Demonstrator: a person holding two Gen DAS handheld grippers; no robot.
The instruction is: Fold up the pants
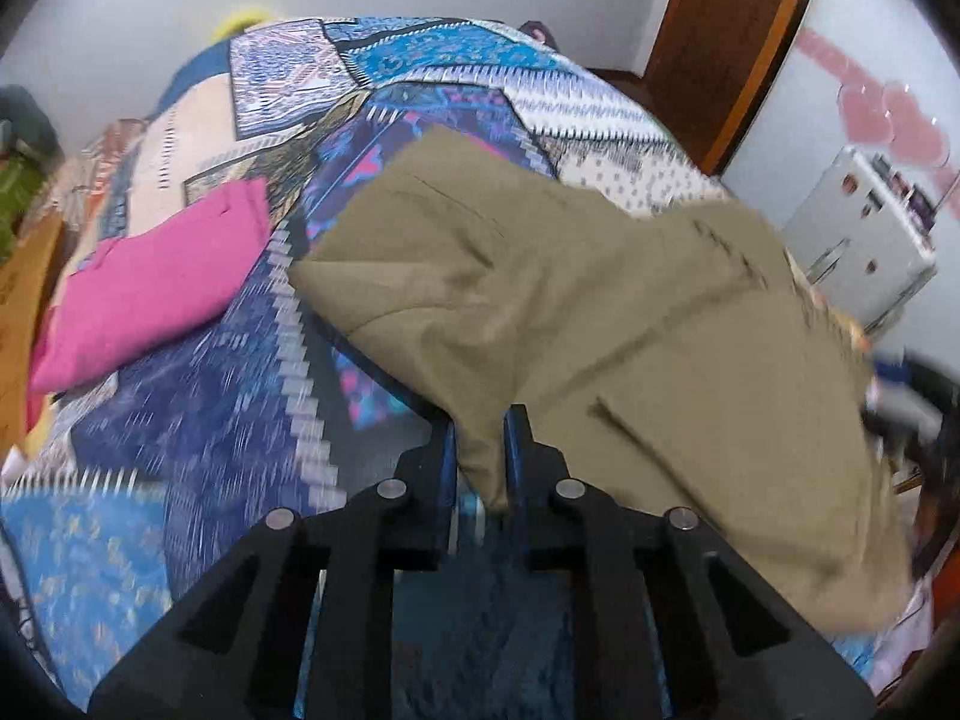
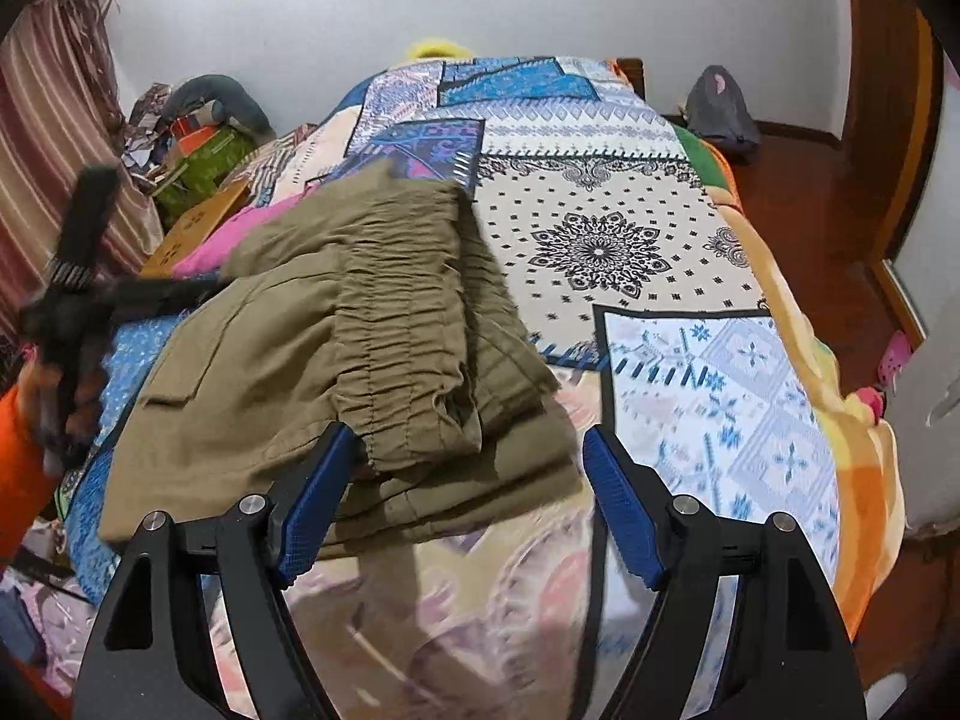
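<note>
Clearly the left claw (image 1: 480,450) was clamped on a fold of the pants (image 1: 540,300), which lay on the bed (image 1: 180,390). Just behind their elastic waistband (image 2: 396,324), the right claw (image 2: 468,474) was spread wide and empty, with the pants mostly ahead-left.

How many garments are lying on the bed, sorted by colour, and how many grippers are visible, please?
Olive-khaki pants: 1, pinched by the left gripper
Pink folded garment: 1, on the patchwork bedspread
Grippers: 2, the right gripper being open
Total: 4
</note>
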